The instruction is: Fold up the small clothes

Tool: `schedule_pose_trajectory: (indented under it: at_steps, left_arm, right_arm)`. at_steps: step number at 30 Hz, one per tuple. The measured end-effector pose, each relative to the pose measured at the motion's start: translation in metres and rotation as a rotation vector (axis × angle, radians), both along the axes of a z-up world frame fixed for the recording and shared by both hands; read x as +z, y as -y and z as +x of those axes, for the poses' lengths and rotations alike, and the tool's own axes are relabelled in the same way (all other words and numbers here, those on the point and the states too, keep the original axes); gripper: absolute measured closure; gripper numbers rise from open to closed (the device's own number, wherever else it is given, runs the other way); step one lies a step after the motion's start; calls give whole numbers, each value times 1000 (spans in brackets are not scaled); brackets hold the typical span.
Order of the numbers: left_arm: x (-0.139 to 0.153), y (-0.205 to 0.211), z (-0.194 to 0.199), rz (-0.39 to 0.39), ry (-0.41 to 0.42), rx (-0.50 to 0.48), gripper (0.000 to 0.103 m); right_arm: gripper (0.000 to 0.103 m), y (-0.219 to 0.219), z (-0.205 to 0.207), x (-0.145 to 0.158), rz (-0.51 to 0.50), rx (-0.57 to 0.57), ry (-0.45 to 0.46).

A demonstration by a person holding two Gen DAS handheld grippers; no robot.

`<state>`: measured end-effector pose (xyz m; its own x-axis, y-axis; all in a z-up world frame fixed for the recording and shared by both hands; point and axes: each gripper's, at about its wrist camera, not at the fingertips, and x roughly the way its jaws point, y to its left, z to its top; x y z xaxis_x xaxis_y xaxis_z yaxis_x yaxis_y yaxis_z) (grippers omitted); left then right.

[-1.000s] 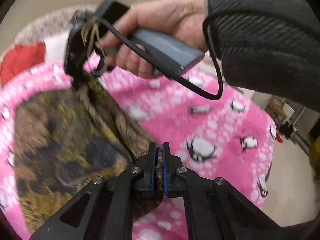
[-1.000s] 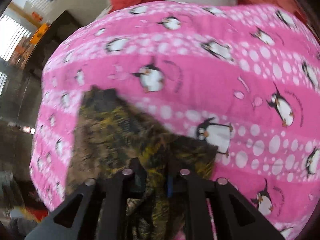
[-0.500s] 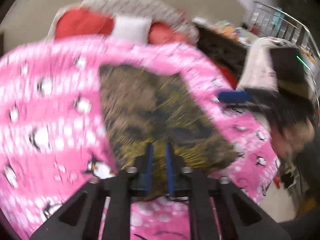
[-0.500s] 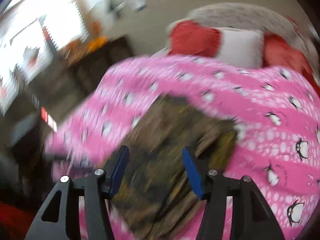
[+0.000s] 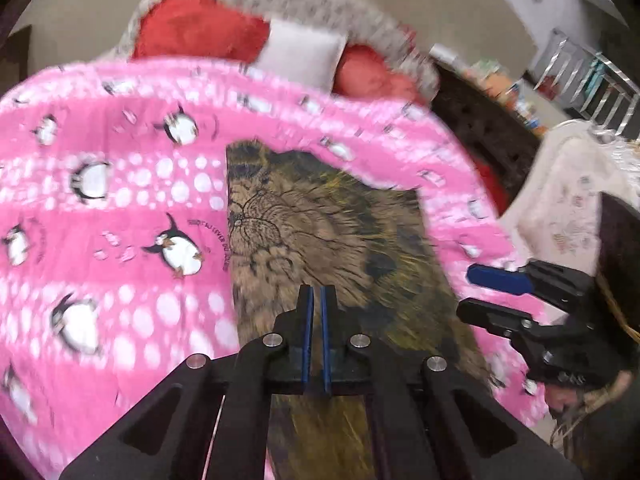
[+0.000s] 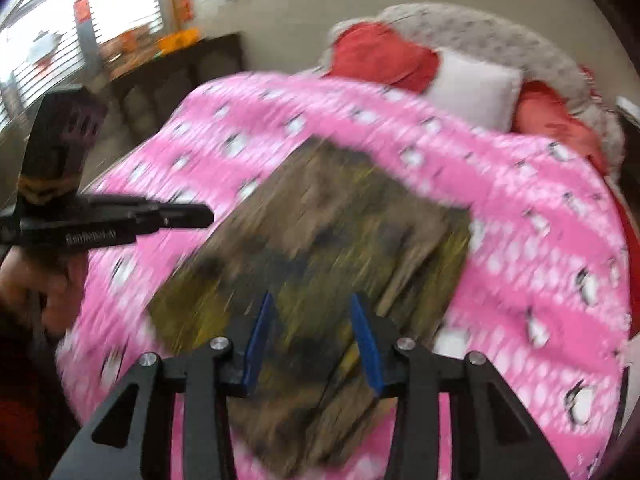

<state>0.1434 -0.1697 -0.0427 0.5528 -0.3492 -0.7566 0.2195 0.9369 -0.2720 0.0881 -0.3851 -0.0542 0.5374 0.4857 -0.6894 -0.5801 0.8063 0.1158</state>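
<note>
Pink penguin blanket (image 5: 120,280), unreadable printed lettering, under brown folded garment (image 5: 340,240).

Folded garment on a pink blanket, right tongs spread above it

The right tongs (image 6: 312,340) hang with blue pads (image 6: 256,344) wide apart and nothing between them, over the near part of a brown and yellow garment (image 6: 320,224) that lies flat on the penguin-print blanket (image 6: 540,240) of the bed; the picture is blurred, so the cloth's folds are hard to read. At the left, the left tongs (image 6: 192,216) reach in sideways above the blanket, their gap not readable. Behind the blanket lie red cushions (image 6: 384,60) and a white pillow (image 6: 476,88).
</note>
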Motion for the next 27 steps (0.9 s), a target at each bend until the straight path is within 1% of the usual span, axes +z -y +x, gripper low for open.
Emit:
schedule_pose_trajectory:
  at_steps: [1, 2, 3, 4, 5, 6, 7, 8, 10, 12, 14, 15, 16, 17, 18, 19, 20, 21, 22, 23, 24, 27]
  left_arm:
    - [-20, 4, 16, 37, -75, 15, 103]
    - [-38, 4, 25, 54, -148, 22, 103]
    - [-43, 0, 25, 31, -149, 34, 103]
    - [-40, -4, 23, -18, -137, 50, 103]
    - [-37, -7, 22, -28, -147, 60, 103]
    - [-30, -8, 21, -48, -141, 65, 103]
    - [-22, -8, 23, -63, -117, 64, 103]
    - [-16, -8, 26, -65, -92, 67, 103]
    - [3, -2, 39, -75, -22, 74, 103]
    - [15, 7, 56, -80, 32, 85, 103]
    - [23, 19, 75, -81, 69, 116, 101]
    - [21, 25, 84, -61, 86, 133, 100]
    - [22, 26, 91, -38, 99, 139, 100]
    - [13, 34, 100, 20, 106, 142, 99]
    - [4, 38, 107, 46, 94, 142, 98]
    - [-10, 41, 116, 80, 66, 138, 98]
    - [-29, 41, 126, 114, 19, 128, 98]
    - [-38, 37, 128, 110, 10, 125, 97]
    - [-44, 32, 127, 77, 37, 128, 97]
    - [-48, 28, 126, 43, 65, 137, 97]
    - [-52, 26, 128, 36, 61, 143, 97]
    - [-56, 26, 134, 37, 54, 149, 97]
  right_arm:
    - [60, -4, 11, -2, -3, -17, -5]
    - [60, -8, 24, -10, -13, -25, -20]
    - [60, -13, 41, -29, -61, -37, -64]
    - [60, -16, 51, -49, -122, -58, -129]
    - [60, -15, 59, -66, -148, -75, -183]
    - [60, -10, 60, -65, -111, -85, -181]
    - [61, -8, 60, -59, -88, -91, -191]
    - [61, -6, 61, -47, -79, -104, -189]
    - [60, -5, 63, -26, -62, -139, -139]
    - [57, -3, 71, -6, 9, -205, -112]
    - [35, -3, 88, 4, 90, -326, -118]
    - [33, -6, 98, 3, 115, -429, -123]
    - [33, -9, 103, 1, 105, -469, -118]
    - [33, -17, 113, -8, 66, -532, -101]
    - [33, -17, 118, -13, 53, -553, -99]
    - [33, -19, 125, -25, 41, -572, -104]
    - [33, -19, 133, -42, 1, -592, -109]
    - [32, -18, 139, -58, -26, -602, -121]
    - [30, -13, 141, -72, -1, -589, -138]
    - [28, -4, 143, -78, 67, -585, -158]
    - [27, 2, 145, -79, 112, -583, -163]
    - [22, 0, 151, -85, 109, -564, -172]
